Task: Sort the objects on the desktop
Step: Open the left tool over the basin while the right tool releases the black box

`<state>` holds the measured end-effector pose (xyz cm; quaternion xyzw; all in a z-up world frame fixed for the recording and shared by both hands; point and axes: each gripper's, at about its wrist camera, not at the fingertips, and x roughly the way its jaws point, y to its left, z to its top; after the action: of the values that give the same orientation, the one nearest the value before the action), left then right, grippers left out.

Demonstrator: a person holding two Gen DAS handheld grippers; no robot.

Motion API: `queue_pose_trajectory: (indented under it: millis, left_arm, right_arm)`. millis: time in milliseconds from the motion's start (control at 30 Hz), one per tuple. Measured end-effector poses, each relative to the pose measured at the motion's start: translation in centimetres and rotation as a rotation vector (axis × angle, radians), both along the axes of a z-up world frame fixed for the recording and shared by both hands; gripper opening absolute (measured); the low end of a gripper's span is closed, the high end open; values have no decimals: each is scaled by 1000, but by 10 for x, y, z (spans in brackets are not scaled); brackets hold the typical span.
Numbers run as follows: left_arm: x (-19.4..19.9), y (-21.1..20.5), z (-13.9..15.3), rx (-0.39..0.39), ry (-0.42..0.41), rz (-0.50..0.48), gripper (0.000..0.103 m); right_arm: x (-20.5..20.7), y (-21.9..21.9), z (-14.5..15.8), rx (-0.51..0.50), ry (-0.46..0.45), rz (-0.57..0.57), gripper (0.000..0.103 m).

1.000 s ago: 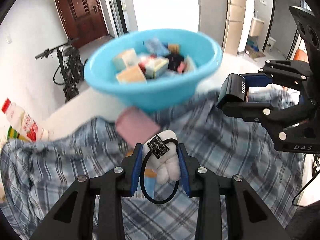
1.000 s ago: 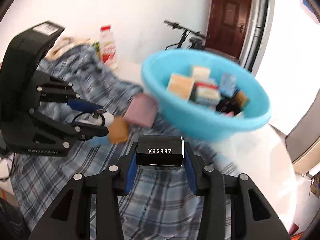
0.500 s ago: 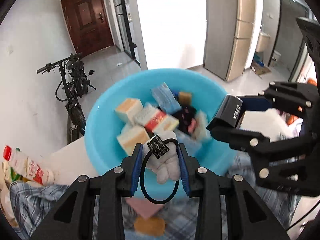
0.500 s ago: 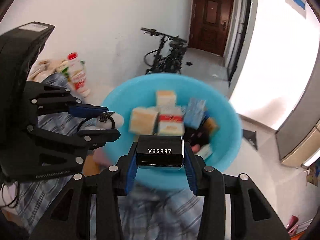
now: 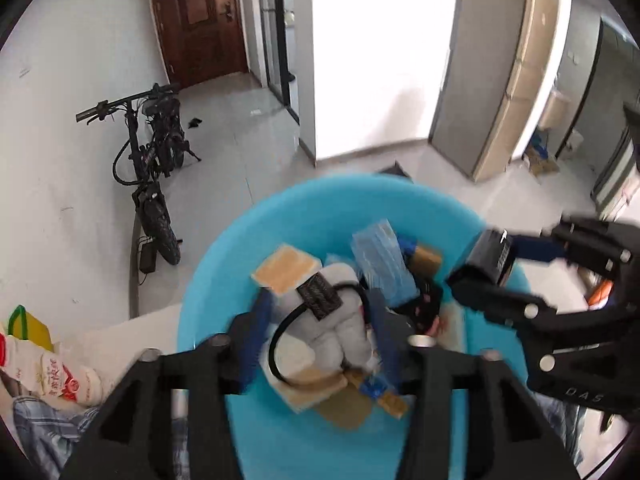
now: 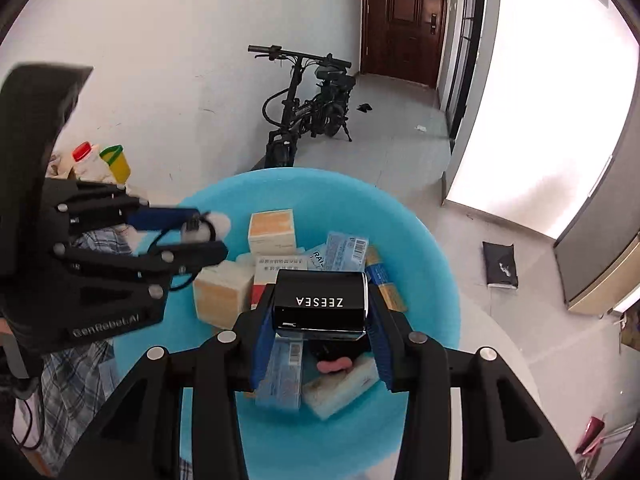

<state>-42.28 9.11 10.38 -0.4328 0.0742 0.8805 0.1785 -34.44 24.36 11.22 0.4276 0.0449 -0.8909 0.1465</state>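
A light blue bowl [image 5: 224, 276] [image 6: 432, 256] holds several small boxes and packets. My left gripper [image 5: 320, 312] is shut on a white plush keychain [image 5: 344, 328] with a black loop and tag, held over the bowl's inside. It also shows in the right wrist view [image 6: 200, 236] at the bowl's left rim. My right gripper [image 6: 320, 304] is shut on a black ZEESEA box [image 6: 320, 300], held above the bowl's contents. The right gripper shows in the left wrist view [image 5: 484, 264] over the bowl's right rim.
The bowl stands on a table with a blue plaid cloth [image 6: 76, 384] [image 5: 52, 432]. A red-capped bottle [image 6: 86, 160] and a bag [image 5: 44, 368] sit at the table's left. A bicycle [image 6: 304, 108] stands by the wall beyond.
Both grippers moved forward and up with their objects, from beside the bowl to over its inside. Both grips are unchanged.
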Motion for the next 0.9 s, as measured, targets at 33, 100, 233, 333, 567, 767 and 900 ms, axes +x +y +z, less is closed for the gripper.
queue_pose_trajectory:
  millis: [33,100,233,333,567,767,900]
  left_arm:
    - [-2,-3,1,18,10,14,92]
    - [-5,-11,3,38,51,67,102]
    - [-10,-16,0,50,30,63,102]
    - [-10,-15,-6,5,22,53,102]
    - [-5,-1,-25,-60,-11,-2,102]
    - [2,17,-43,-122,-21,-48,102]
    - [0,18,-46,-98,-32,-43,102]
  right_arm:
    - [-2,3,0,-19,-3,-10,41]
    - [-5,7,0,-23,7,-22,41]
    - [-8,10,-1,-19,13,-19,41]
    - [-10,12,-4,-16,5,-23,41]
    - [-18,16,-10,-23,-13,-37,41]
    - [-31,14,-6,-28,-19,-48,41]
    - [-40,11,-11,-36,-31,-55,41]
